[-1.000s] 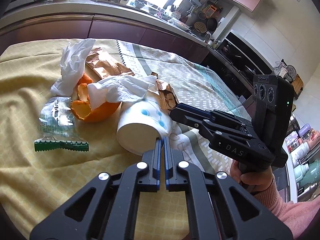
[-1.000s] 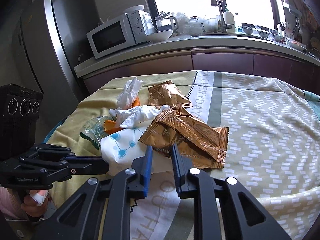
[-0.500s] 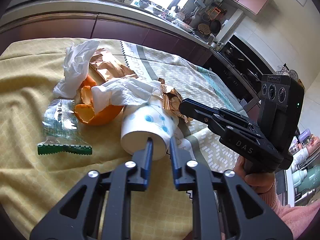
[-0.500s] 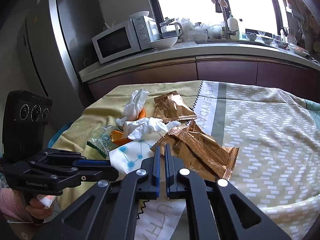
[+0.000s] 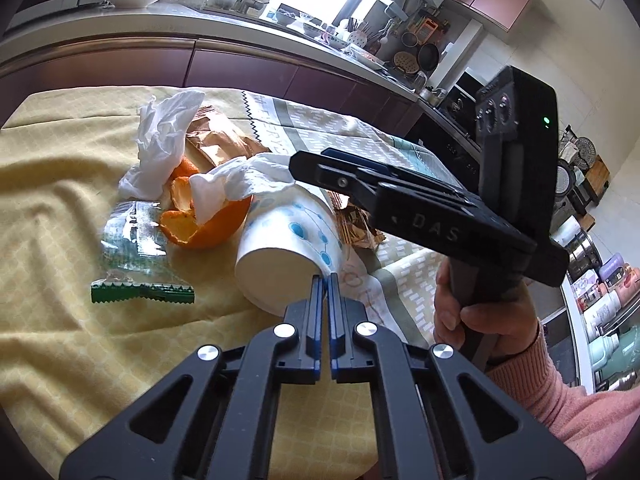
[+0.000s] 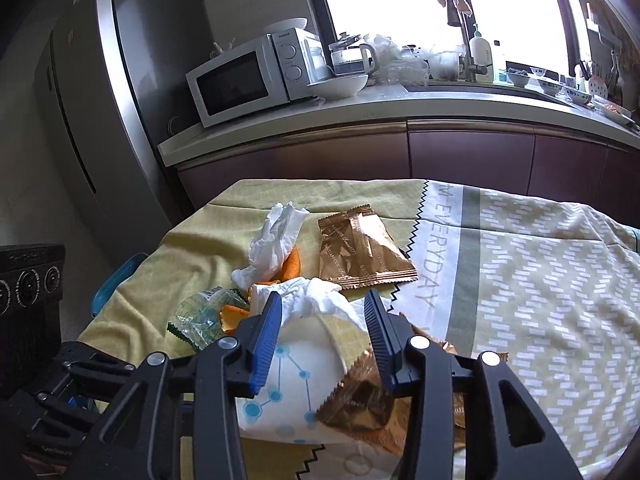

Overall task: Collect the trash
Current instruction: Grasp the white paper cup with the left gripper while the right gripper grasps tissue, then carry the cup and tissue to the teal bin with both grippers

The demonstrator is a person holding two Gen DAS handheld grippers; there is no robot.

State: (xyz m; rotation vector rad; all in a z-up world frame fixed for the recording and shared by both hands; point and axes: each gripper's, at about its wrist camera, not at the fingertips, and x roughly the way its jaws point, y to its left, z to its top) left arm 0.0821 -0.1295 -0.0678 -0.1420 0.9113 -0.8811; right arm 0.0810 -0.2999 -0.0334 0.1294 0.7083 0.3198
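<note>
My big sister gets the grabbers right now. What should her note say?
Left gripper: shut, empty, its tips at the base rim of the tipped white paper cup with blue dots.
Right gripper: open, above the cup's mouth and the crumpled white tissue there.
On the yellow tablecloth: orange peel, second tissue, clear green-edged wrapper, gold foil wrappers.
Done: nothing appears collected.
Left: all of it.

The left wrist view looks low and close along its fingers at the paper cup (image 5: 288,236), toward the counter's stove end. The right wrist view faces the microwave (image 6: 256,76) (nearer, from above). Both share the cup.
</note>
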